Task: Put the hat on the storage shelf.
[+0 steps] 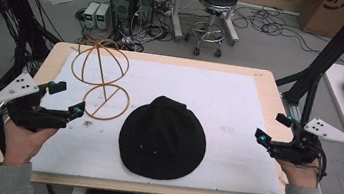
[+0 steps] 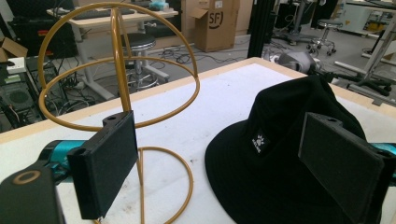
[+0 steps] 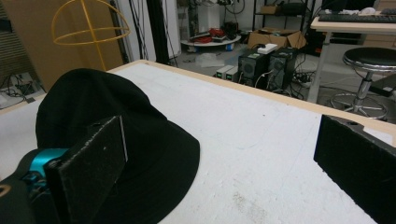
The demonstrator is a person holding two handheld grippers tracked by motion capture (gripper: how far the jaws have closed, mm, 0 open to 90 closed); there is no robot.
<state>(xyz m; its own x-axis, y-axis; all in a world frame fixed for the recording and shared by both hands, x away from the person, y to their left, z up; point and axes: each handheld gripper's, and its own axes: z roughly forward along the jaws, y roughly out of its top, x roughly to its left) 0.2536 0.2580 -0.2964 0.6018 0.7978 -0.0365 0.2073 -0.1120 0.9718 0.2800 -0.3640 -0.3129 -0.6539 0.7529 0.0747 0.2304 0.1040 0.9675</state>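
Observation:
A black bucket hat (image 1: 163, 137) lies crown up on the white mat (image 1: 220, 98), near the table's front middle. A gold wire hat stand (image 1: 101, 70), with a ring base and a domed top, stands to its left and farther back. My left gripper (image 1: 68, 98) is open at the left of the table, just left of the stand's base ring. My right gripper (image 1: 272, 127) is open at the right edge, well clear of the hat. The left gripper view has the stand (image 2: 116, 88) and hat (image 2: 285, 154) ahead. The right gripper view has the hat (image 3: 107, 135) at left.
The wooden table edge (image 1: 165, 59) frames the mat. Beyond it on the floor are computer towers (image 1: 132, 1), cables and a black stool (image 1: 215, 12). Black frame posts (image 1: 338, 43) rise at both sides. The mat's right half lies bare.

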